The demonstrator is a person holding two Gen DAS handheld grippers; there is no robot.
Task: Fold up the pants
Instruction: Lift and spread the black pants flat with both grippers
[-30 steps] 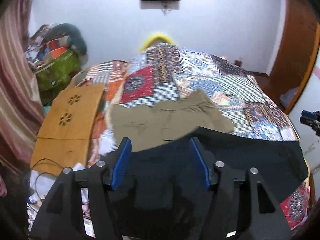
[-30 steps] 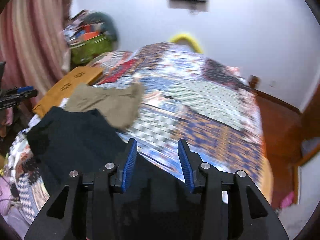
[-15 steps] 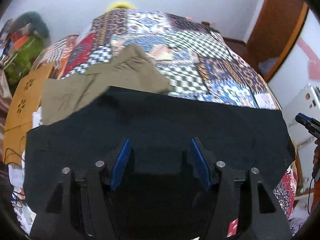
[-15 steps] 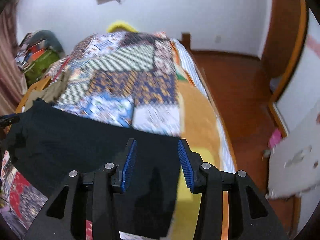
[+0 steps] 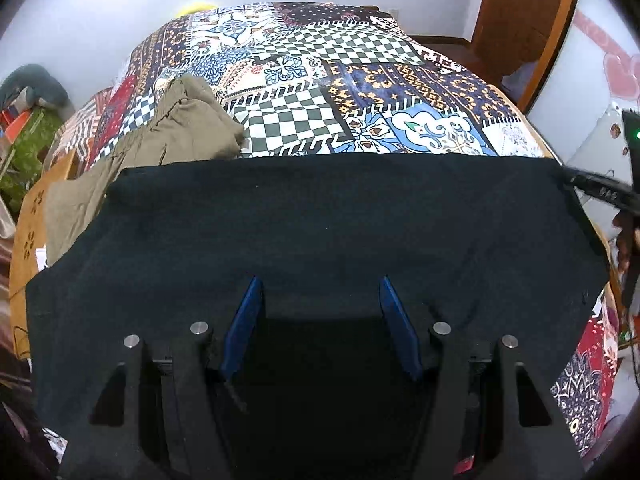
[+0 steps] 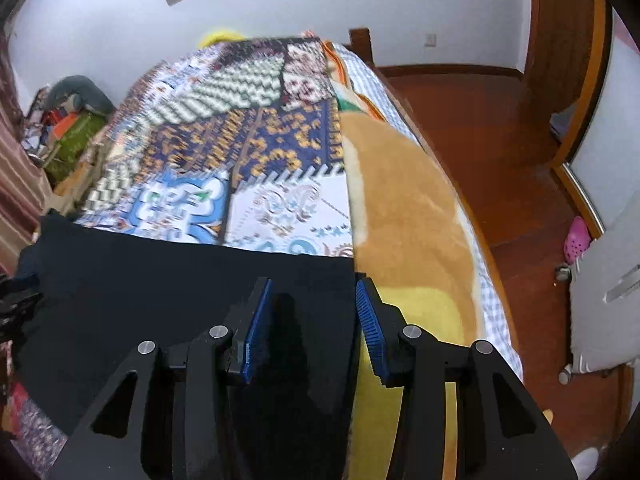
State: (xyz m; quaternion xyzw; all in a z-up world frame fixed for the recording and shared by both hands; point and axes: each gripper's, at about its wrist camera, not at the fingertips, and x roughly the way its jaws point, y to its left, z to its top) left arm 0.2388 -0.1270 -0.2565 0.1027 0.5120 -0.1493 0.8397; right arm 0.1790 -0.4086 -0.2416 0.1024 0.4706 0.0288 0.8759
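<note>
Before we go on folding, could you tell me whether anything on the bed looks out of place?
The crumpled olive-green garment lies bunched at the patchwork quilt's left side, its edge tucked under the black pants.

The black pants across the middle of the left wrist view are matt, finely napped cloth. The olive-green garment at centre left is matt woven cloth, creased and seamed. The patchwork bedcover in the upper centre is printed cloth with a smooth, flat finish. The tan and yellow blanket at centre right of the right wrist view is fuzzy, plush cloth. The reddish-brown floor at upper right is glossy, polished wood. The left gripper and right gripper have matt black plastic bodies, ribbed blue pads and bright metal pins.
</note>
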